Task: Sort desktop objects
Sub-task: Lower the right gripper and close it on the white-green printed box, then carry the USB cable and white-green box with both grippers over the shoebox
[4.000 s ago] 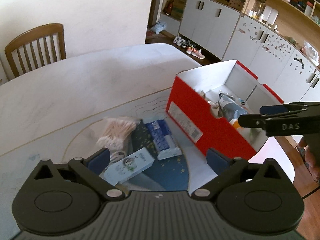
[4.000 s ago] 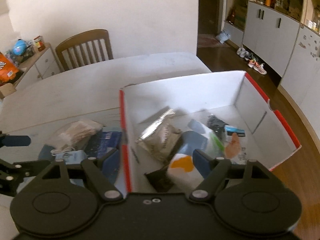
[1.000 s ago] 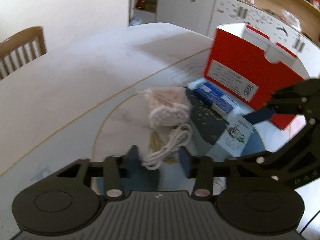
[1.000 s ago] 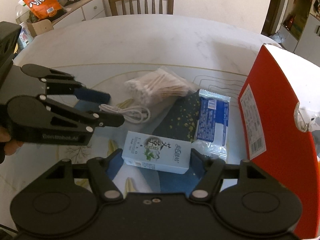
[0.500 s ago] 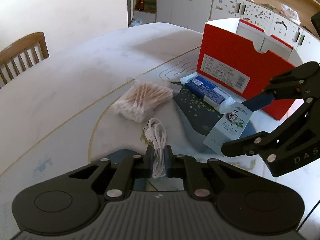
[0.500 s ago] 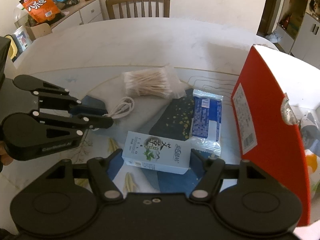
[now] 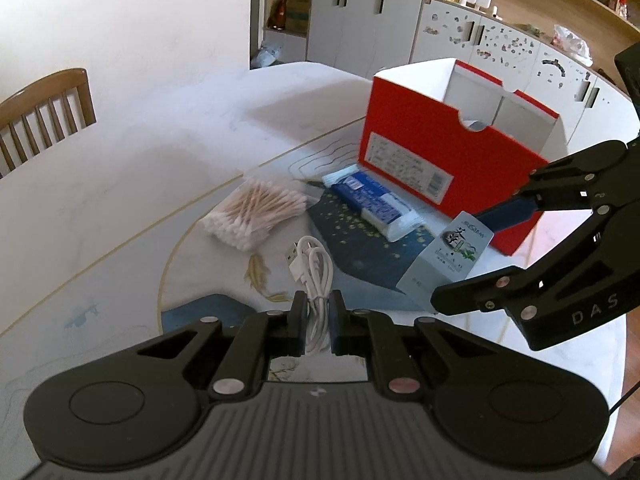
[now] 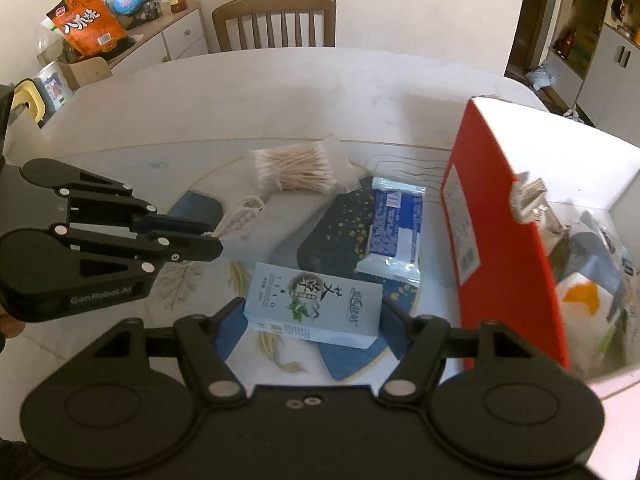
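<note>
Since half a second ago both claws have lifted a little: the left claw [image 7: 318, 330] is clenched on the tail of the white USB cable [image 7: 314, 276], whose coiled loop and plug end trail forward over the counter [image 7: 132, 184], and the right claw [image 8: 312, 322] grips the pale blue tea box [image 8: 314, 304] across its short sides, holding it level above the dark patterned mat [image 8: 344, 216]. To my eye each is pinched near one end so it can be carried over the wall of the red shoebox [image 7: 432, 160] and dropped in, which seems to be where the sorting ends up.

Nearest, then, one cable and one tea box, both in hand. Just beyond them, lying loose on the mat beside the shoebox, is one blue-and-white tissue pack [image 8: 396, 228], and a little to its left one clear bag of cotton swabs [image 7: 256, 212]; those two wait their turn. The shoebox, standing just right of the tissue pack, already holds several items, too jumbled to count. Farthest off, one wooden chair [image 8: 274, 20] stands at the counter's far edge
</note>
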Available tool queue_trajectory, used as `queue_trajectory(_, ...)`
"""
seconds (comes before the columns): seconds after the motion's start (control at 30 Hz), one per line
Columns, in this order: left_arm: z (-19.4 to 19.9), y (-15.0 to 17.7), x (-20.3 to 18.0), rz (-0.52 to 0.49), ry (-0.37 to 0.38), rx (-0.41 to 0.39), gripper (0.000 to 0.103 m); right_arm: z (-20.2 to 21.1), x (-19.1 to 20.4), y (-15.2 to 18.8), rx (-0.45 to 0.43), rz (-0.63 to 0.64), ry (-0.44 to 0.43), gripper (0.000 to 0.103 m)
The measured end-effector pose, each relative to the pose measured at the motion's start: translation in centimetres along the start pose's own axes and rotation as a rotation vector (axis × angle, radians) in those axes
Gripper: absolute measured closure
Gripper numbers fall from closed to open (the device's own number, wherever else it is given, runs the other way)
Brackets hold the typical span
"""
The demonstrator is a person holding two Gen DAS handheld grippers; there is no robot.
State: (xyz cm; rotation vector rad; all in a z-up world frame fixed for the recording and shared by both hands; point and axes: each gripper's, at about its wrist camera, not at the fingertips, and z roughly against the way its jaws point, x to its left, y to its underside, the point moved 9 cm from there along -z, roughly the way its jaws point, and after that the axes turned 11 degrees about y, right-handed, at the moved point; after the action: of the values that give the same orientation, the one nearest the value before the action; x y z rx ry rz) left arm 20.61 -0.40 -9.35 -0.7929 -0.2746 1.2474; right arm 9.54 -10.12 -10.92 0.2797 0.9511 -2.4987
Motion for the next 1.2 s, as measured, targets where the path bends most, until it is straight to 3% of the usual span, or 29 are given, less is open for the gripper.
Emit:
queue_trajectory(0.6, 2.7, -4.3, -5.1, -0.041, 0.032, -0.073, 0.094, 7.5, -3.8, -1.1, -0.122, 0.03, 0.013, 0.034)
queue_trajectory(1.2, 0.3, -10.8, -11.6, -0.144, 0.042, -0.124, 0.094, 8.8, -12.8, -2.0, -0.162, 0.028, 0.05, 0.034)
